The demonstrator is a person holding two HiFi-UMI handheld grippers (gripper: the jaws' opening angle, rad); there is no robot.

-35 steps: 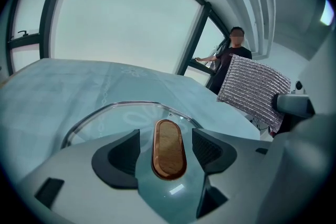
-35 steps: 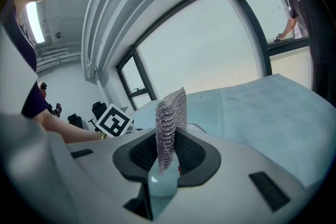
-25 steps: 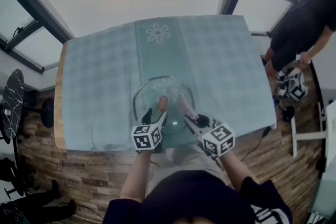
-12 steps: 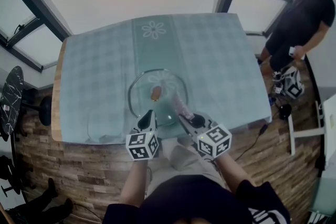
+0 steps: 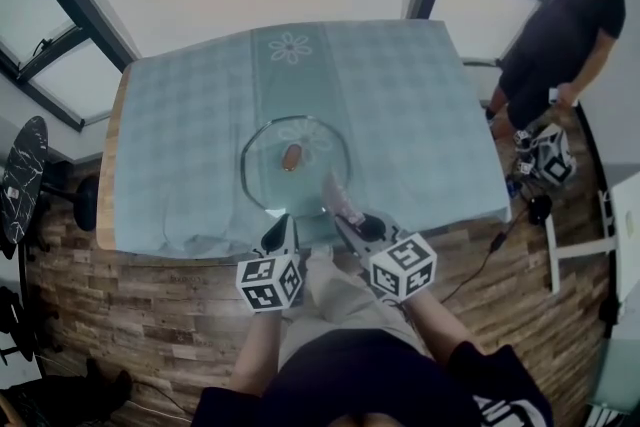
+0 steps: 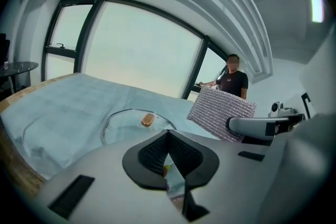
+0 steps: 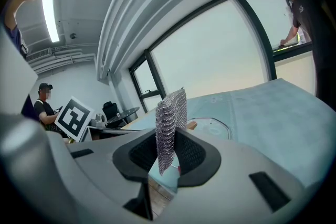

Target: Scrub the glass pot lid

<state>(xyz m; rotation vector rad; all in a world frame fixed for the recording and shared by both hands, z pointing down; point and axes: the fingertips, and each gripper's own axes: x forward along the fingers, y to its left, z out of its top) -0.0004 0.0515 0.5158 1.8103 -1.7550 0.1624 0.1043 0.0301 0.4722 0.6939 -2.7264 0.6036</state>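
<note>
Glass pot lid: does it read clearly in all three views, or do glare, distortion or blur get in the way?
Head view: even light, no strong glare; the glass pot lid shows mainly as rim and brown knob. Left gripper view: lid clear, windows behind washed out, fisheye bending their frames. Right gripper view: lid small, partly hidden behind the mesh scrubber in the right gripper.

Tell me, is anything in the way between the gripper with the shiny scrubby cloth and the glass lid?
No, nothing visible. The right gripper, shut on the mesh scrubbing cloth, hangs near the person, and only bare tablecloth lies between it and the glass lid.
</note>
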